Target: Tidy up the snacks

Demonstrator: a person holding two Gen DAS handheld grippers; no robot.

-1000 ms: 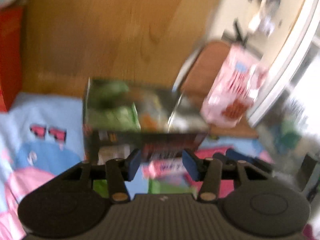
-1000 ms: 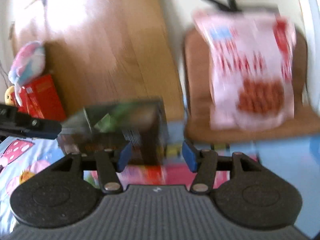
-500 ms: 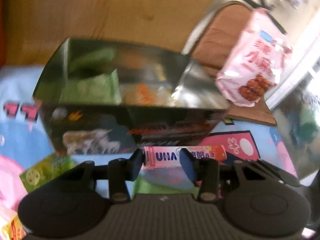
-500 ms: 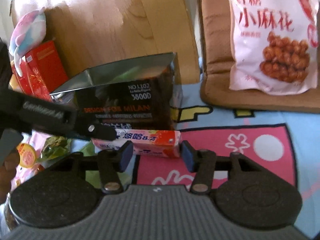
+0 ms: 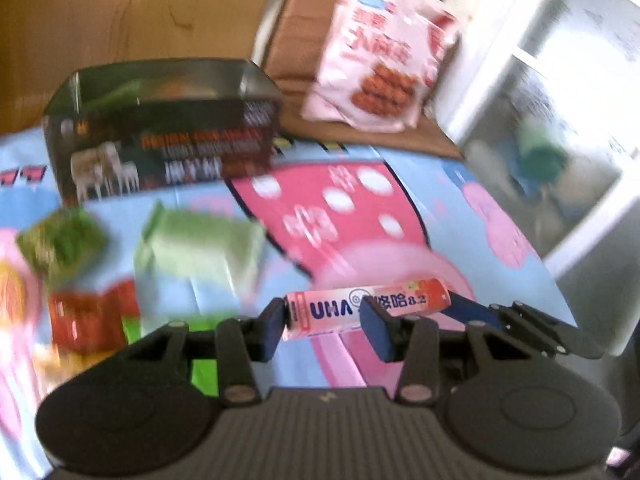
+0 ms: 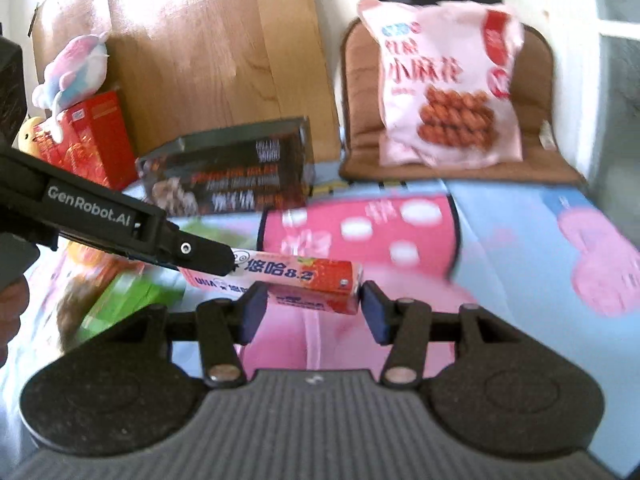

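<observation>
Left wrist view is motion-blurred: the green packets [image 5: 196, 248] and the red packet [image 5: 88, 320] at left are smeared, print unreadable, and lettering on the dark box [image 5: 160, 136] can't be read either; the orange item at the far left is cut by the frame edge. The candy stick pack [image 6: 280, 276] has its left end hidden behind the left gripper [image 6: 208, 256] in the right wrist view, so whether those fingers clamp it can't be told. Box contents are just green and orange smudges, and the red box [image 6: 96, 136] is partly covered by the plush toy [image 6: 76, 68].
</observation>
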